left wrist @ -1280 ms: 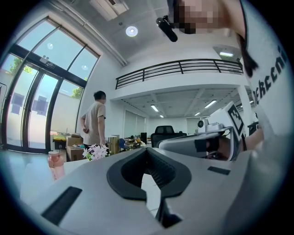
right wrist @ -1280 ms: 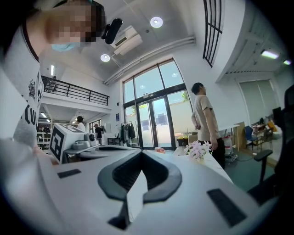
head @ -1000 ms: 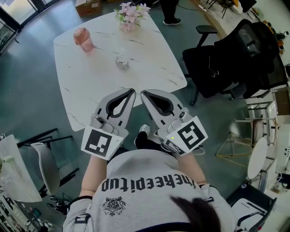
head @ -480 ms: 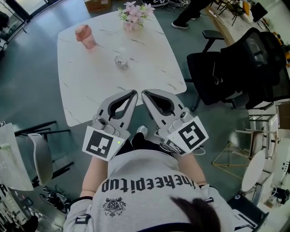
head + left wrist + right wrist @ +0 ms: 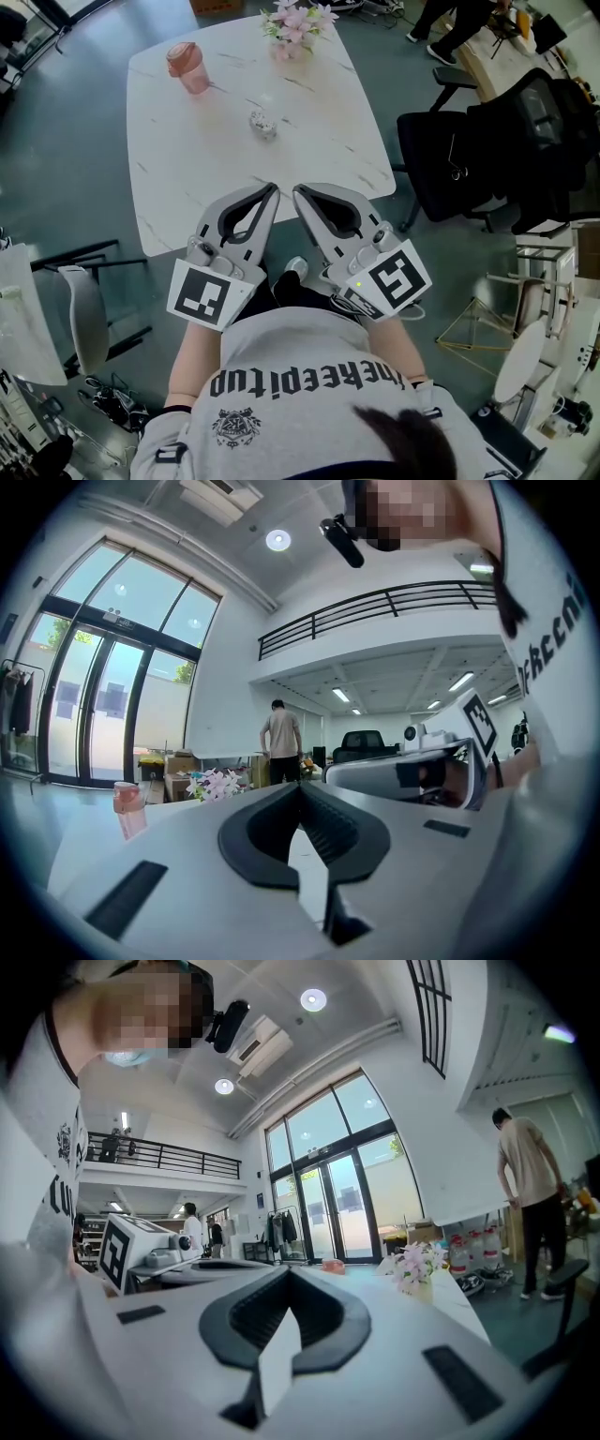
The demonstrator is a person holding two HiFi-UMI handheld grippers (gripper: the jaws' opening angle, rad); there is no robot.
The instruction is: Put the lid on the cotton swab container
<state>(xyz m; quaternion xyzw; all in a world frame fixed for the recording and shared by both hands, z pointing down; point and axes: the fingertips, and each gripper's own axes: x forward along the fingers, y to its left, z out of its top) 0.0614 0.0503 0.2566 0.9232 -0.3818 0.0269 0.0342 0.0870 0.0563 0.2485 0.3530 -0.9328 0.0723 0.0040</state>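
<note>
A small round cotton swab container point(image 5: 263, 124) stands near the middle of the white marble table point(image 5: 187, 187), too small for me to make out a lid. My left gripper point(image 5: 274, 188) and right gripper point(image 5: 298, 192) are held side by side over the table's near edge, close to my body and well short of the container. Both are shut with nothing between the jaws. The left gripper view shows its own closed jaws with the left gripper point(image 5: 300, 786) tip up front and the right gripper's body to its right. In the right gripper view the right gripper point(image 5: 287, 1270) is closed too.
A pink bottle point(image 5: 189, 67) stands at the table's far left and a vase of pink flowers point(image 5: 298, 22) at its far edge. Black office chairs point(image 5: 487, 141) stand right of the table, a grey chair point(image 5: 84, 319) at the left. A person point(image 5: 279, 744) stands beyond the table.
The head view has shifted, so the table sits a little further right in the picture. Both grippers stay shut in the same place against my body.
</note>
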